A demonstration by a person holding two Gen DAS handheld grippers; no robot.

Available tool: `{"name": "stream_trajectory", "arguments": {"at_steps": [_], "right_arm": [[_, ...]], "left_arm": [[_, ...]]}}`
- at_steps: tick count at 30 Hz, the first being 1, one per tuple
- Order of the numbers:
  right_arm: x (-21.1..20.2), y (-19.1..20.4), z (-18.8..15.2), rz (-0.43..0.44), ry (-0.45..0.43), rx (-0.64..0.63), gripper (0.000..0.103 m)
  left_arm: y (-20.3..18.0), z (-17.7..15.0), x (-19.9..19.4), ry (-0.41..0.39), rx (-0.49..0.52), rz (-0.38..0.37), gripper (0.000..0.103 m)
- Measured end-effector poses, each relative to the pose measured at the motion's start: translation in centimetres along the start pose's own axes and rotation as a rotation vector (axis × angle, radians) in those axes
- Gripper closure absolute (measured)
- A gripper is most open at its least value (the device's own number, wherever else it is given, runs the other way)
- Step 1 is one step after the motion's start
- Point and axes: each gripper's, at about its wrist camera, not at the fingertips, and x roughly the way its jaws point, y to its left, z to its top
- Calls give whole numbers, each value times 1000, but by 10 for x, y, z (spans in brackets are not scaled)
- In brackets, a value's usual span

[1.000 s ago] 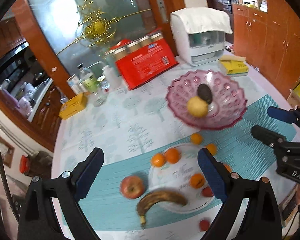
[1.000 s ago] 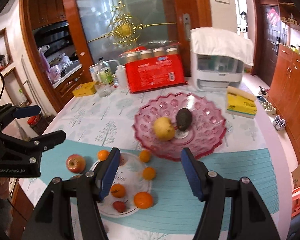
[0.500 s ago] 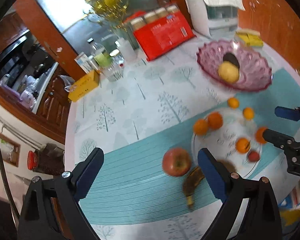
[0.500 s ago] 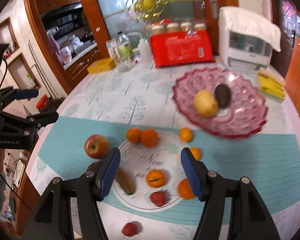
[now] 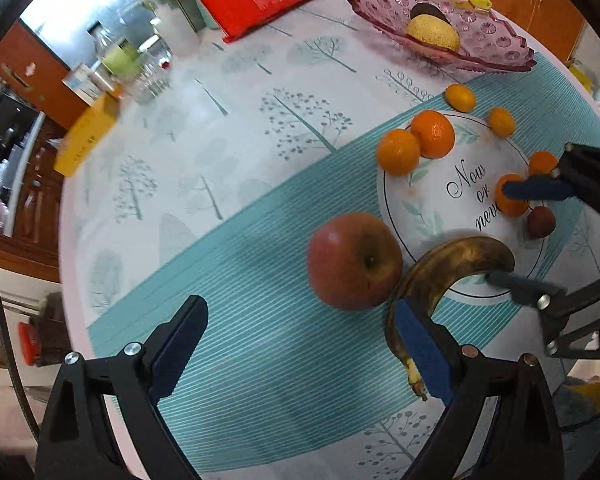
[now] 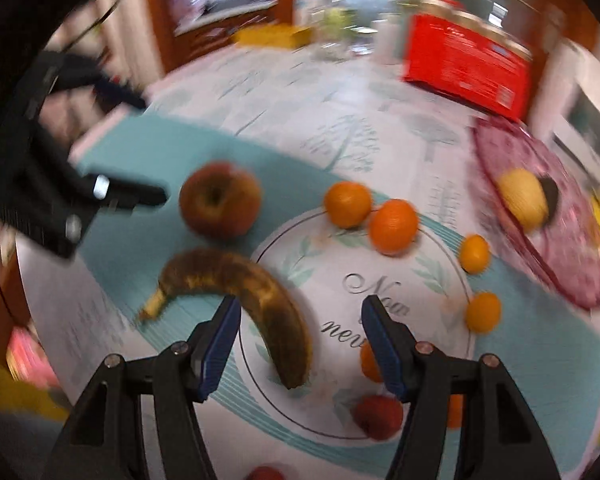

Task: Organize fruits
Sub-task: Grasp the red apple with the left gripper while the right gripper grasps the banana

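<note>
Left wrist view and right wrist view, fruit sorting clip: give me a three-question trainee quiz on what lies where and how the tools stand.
1. True or false: the apple lies inside the pink glass bowl.
2. Which fruit rests partly on the round printed mat? A) the banana B) the apple C) the yellow fruit
3. Fill in: both the left tool and the right tool are ____ and hold nothing.

Key: 1 false, it sits on the teal runner; 2 A; 3 open.
</note>
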Motion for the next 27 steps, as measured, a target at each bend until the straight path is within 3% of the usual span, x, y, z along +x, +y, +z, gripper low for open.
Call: {"name": "stream_trajectory", "arguments": {"at_steps": [4, 15, 17, 18, 22, 27], "right_arm": [[17, 9, -2, 10, 43, -109, 40], [54, 19, 13, 114, 97, -264, 41], [54, 22, 14, 148, 89, -288, 56], [53, 24, 13, 161, 96, -297, 57], [46, 29, 7, 127, 100, -324, 68], [25, 27, -6, 24, 67, -295, 70]], "left_arm": [[3, 2, 8, 5, -19, -46, 9], [10, 11, 26, 35, -71, -122, 11], [9, 13, 28, 38, -78, -131, 11], [8, 14, 30, 40, -80, -134, 11], [5, 18, 39, 55, -89, -141, 14], [1, 23, 49, 67, -119, -184, 16]]}}
